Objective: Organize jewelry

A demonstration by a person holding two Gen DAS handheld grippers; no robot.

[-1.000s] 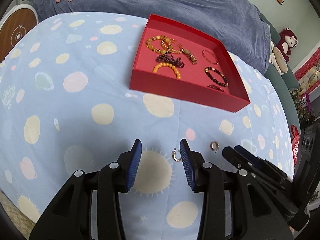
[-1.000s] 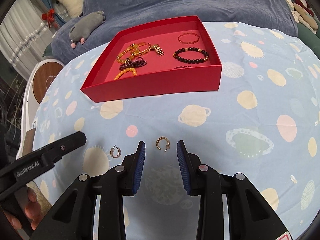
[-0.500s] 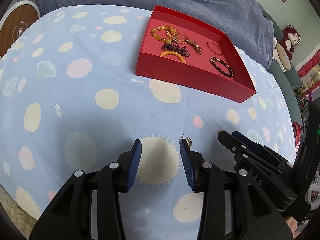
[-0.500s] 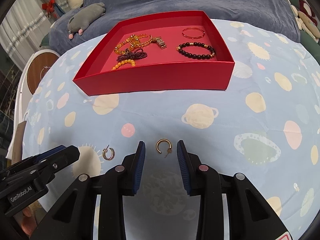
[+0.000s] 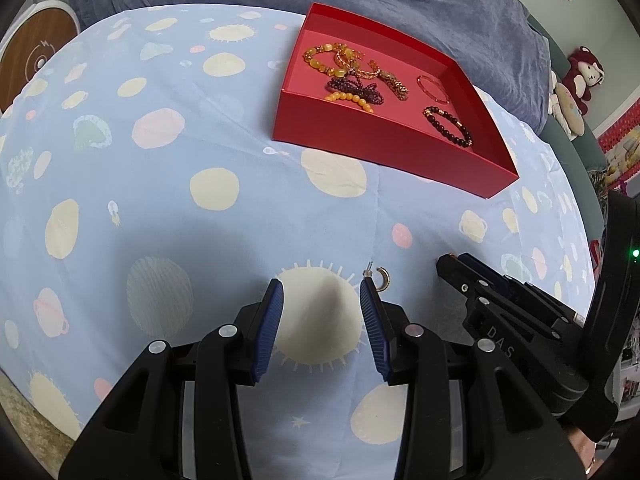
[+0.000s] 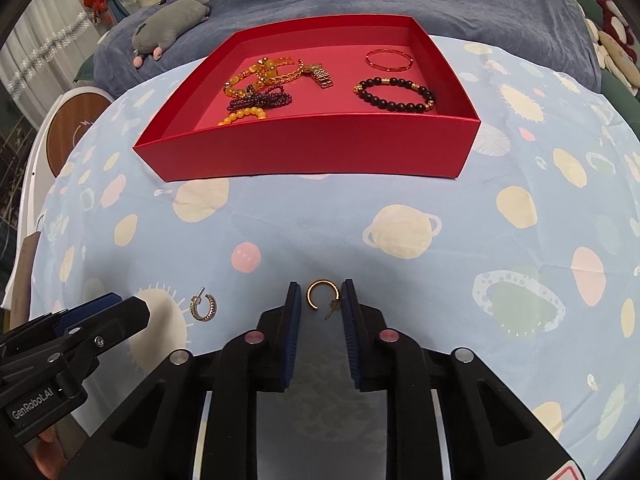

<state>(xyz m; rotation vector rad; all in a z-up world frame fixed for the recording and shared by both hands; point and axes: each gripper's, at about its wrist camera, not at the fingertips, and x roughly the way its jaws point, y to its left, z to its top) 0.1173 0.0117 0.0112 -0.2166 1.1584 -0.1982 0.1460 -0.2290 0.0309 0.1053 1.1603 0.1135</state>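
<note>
Two hoop earrings are seen lying flat on the planet-print tabletop (image 6: 460,200), in front of the red tray (image 6: 312,152). The gold hoop earring (image 6: 320,295) is framed between the blue pads of the right tongs (image 6: 320,300), which are narrowed around it with a small gap left on either side; its open side is turned toward the tongs, and its post is angled toward the right pad. The studded hoop earring (image 6: 205,307) is found just beside the tip of the left tongs (image 5: 322,290), outside their right pad, its post pointing up and away from the camera in the left wrist view. The left tongs are held wide apart over a sun motif. Beaded bracelets (image 6: 394,94) are gathered inside the tray.
</note>
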